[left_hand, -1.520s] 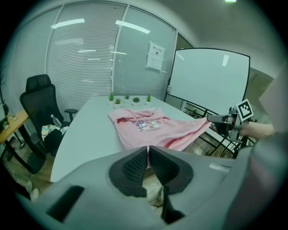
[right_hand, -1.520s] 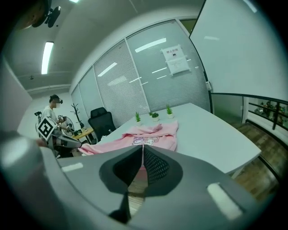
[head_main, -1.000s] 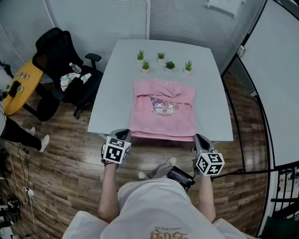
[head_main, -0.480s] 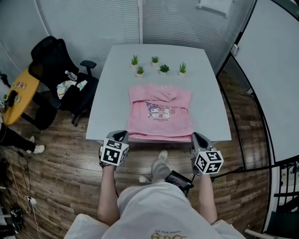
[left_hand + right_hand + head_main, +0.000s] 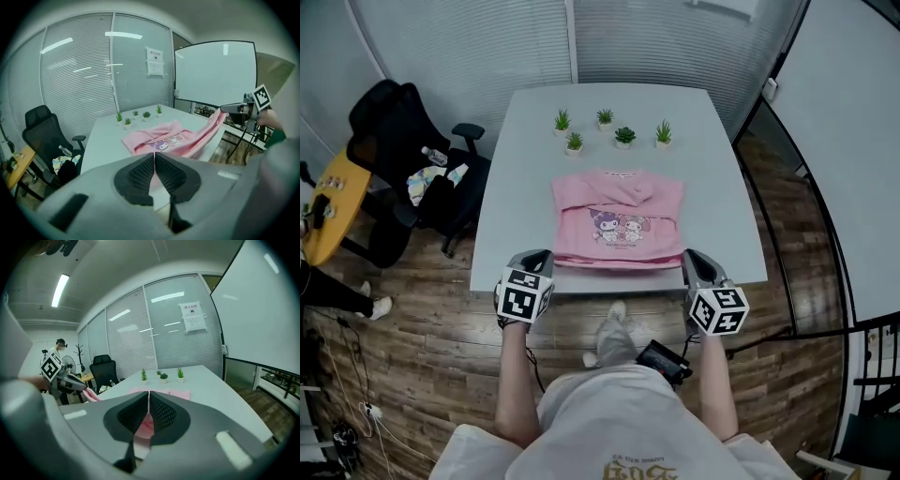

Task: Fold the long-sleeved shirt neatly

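Head view looks steeply down on the pink long-sleeved shirt [image 5: 617, 220], which lies on the white table [image 5: 516, 187] with its near hem at the front edge. The left gripper [image 5: 542, 257] meets the hem's left corner and the right gripper [image 5: 690, 257] meets its right corner, both just off the table's front edge. Beyond the shirt and apart from it, five small pots [image 5: 574, 146] stand in a loose group near the far edge, each holding a green plant [image 5: 624, 133]. A black chair [image 5: 398, 141] stands beside the table on the left.

Left gripper view shows its fingers [image 5: 139, 172] clenched on a fold of the pink cloth. From there the hem stretches across to the right gripper [image 5: 224, 109], which holds the other corner raised above the table edge.

Right gripper view shows its fingers [image 5: 161, 414] likewise clamped on pink cloth, which shows between the pads. The left gripper [image 5: 80, 384] appears at the left with pink cloth at its tip, and the pots [image 5: 162, 377] stand farther back.
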Demonstrator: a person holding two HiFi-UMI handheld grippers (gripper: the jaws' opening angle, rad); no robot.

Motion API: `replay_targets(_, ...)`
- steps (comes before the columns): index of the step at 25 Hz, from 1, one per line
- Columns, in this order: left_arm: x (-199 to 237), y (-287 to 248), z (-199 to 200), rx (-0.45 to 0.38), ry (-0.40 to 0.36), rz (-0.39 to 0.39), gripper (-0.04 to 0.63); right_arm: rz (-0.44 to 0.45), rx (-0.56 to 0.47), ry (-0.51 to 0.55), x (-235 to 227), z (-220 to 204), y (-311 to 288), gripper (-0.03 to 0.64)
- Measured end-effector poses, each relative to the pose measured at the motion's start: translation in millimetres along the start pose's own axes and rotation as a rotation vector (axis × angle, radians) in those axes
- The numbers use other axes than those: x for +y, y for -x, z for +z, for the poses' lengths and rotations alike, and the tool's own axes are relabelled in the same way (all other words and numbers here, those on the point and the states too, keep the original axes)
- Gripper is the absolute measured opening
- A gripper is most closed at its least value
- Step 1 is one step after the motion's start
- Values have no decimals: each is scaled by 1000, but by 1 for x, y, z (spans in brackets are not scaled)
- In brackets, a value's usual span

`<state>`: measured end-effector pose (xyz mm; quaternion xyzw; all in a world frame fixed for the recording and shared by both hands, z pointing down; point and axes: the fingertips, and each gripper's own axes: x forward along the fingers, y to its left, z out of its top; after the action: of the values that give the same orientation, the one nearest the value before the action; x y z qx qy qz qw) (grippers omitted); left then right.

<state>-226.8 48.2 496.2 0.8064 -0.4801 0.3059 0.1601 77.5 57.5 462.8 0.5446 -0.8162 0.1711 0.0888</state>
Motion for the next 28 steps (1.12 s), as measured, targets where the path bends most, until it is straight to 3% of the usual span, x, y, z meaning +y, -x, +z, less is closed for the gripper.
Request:
replay_targets(10,31,-51,31,31,-84,7,15,-26,19,23,-17,16,-56,21)
replay_targets(28,92,-134,96,36,-94,12,15,-34,-20,-13,-58,70,-154,21)
